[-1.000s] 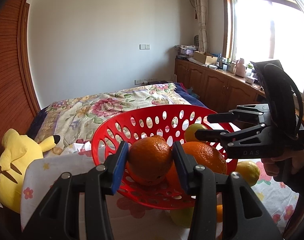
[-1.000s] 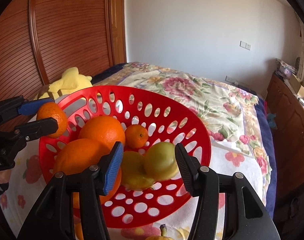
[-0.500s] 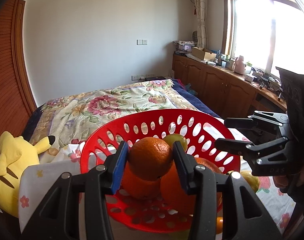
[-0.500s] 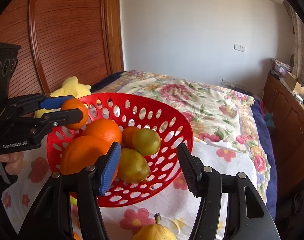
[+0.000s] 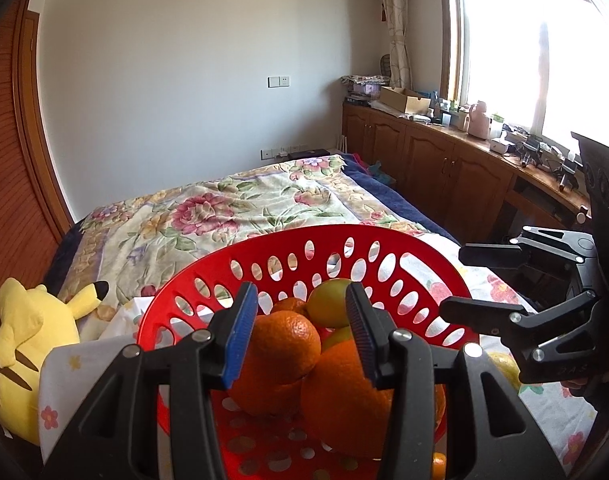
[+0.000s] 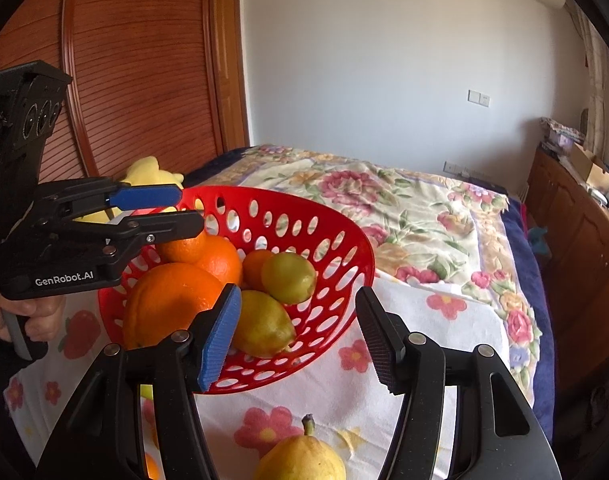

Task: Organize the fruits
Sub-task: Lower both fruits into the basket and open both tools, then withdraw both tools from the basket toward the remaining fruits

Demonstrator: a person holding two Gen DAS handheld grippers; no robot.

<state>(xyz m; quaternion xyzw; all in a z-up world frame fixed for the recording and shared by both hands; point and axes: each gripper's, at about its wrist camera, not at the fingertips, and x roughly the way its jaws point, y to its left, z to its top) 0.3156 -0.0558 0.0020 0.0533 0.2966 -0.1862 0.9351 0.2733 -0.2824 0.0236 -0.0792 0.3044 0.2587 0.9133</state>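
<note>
A red perforated basket point(image 5: 344, 234) point(image 6: 360, 256) stands on a flowered cloth and holds several oranges and lemons. The top orange point(image 5: 284, 340) point(image 6: 180, 248) rests on the pile, free of any pad. My left gripper point(image 5: 300, 334) point(image 6: 190, 210) hovers at the basket's near rim, open, with a gap between its right pad and the orange. My right gripper point(image 6: 300, 340) point(image 5: 464, 280) stands open at the other side of the basket, with nothing between its fingers. A yellow lemon point(image 6: 300, 460) lies on the cloth just below it.
A yellow plush toy point(image 5: 28, 344) point(image 6: 148, 172) lies left of the basket. Another lemon point(image 5: 504, 364) and a small orange point(image 5: 438, 464) lie on the cloth. Behind is a bed with a floral quilt point(image 5: 244, 208); wooden cabinets point(image 5: 444, 168) line the window wall.
The left gripper let go of the orange, which now lies on the pile, and drew back. The right gripper backed away from the basket and its jaws widened.
</note>
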